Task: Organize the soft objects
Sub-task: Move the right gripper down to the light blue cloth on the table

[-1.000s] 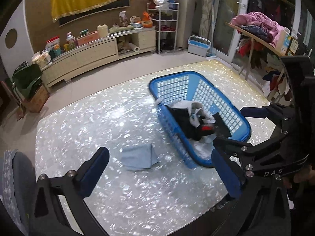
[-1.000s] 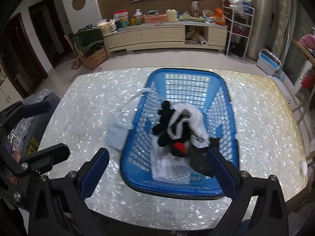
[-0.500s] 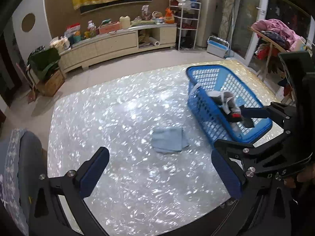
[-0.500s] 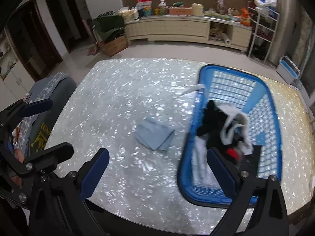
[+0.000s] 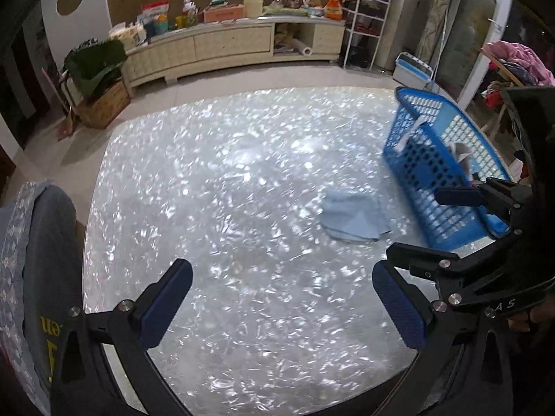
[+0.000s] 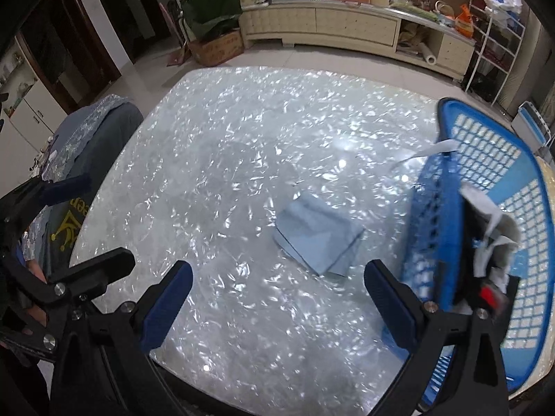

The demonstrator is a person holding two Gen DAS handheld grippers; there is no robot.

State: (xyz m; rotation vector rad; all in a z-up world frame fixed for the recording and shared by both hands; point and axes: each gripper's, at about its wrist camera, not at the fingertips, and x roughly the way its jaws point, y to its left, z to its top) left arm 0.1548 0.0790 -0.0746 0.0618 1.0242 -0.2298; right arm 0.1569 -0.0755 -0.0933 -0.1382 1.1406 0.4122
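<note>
A: Folded light-blue cloth (image 6: 319,237) — where does it lie?

B: Flat on the glossy pearl-white marbled table (image 6: 242,145), just left of the blue perforated plastic basket (image 6: 492,187), close to it; whether they touch I cannot tell. It is well inside the table's rims.

A: Room to move around it?

B: Bare tabletop spreads wide to its left and toward the far edge. The basket stands along the table's right side.

A: Counts?

B: One cloth on the table, one basket, two grippers. Inside the basket is a jumble of white, black and red fabric (image 6: 492,242); I cannot count those pieces. A white strip (image 6: 426,154) hangs over the basket's rim.

A: How does the cloth look?

B: Roughly square, several layers, edges stacked at its near corner.

A: The grippers?

B: Left gripper (image 5: 282,298) spread wide, nothing between its blue pads (image 5: 166,306). Right gripper (image 6: 277,300) equally wide and empty, above the table's near edge.
</note>
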